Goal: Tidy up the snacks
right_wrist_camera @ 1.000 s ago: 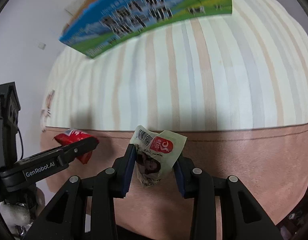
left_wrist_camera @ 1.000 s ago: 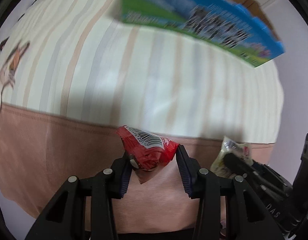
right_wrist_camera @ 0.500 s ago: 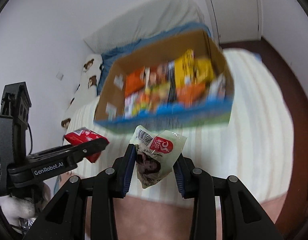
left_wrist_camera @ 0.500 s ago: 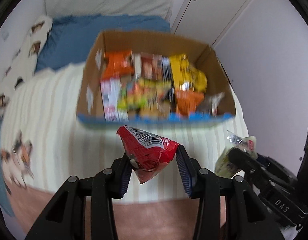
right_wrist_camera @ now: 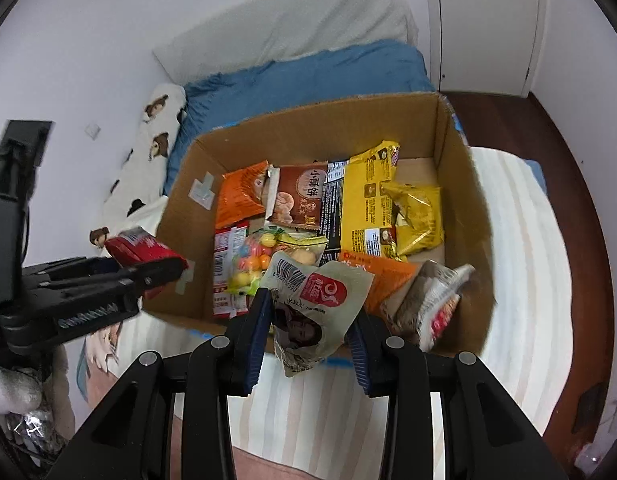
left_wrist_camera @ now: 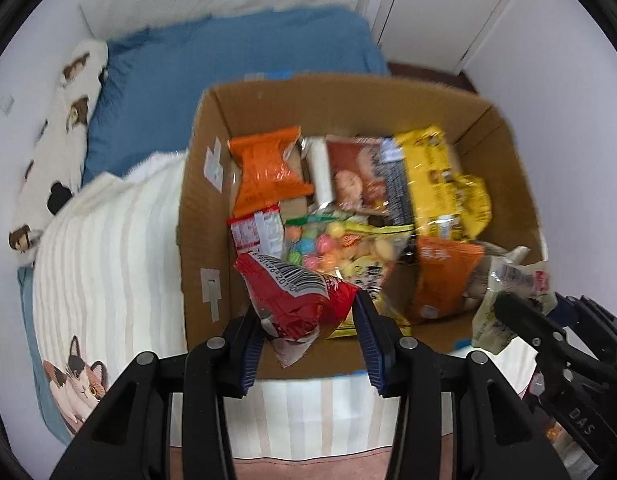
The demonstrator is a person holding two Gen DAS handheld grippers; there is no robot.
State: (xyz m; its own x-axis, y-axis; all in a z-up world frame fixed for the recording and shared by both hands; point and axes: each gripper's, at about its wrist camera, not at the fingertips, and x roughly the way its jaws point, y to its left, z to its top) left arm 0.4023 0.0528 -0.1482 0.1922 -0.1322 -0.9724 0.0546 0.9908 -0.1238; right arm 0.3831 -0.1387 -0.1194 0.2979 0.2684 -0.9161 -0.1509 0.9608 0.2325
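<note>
Red packet (left_wrist_camera: 298, 300), pale green packet (right_wrist_camera: 316, 312), brown cardboard box (left_wrist_camera: 204, 216); bed cover (left_wrist_camera: 104, 264) was cream-and-tan striped, sheet (left_wrist_camera: 228, 60) blue.

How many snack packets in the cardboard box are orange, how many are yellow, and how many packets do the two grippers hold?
In the box:
orange packets: 2
yellow packets: 2
Held:
red packet in the left gripper: 1
pale packet in the right gripper: 1
Total: 6
</note>
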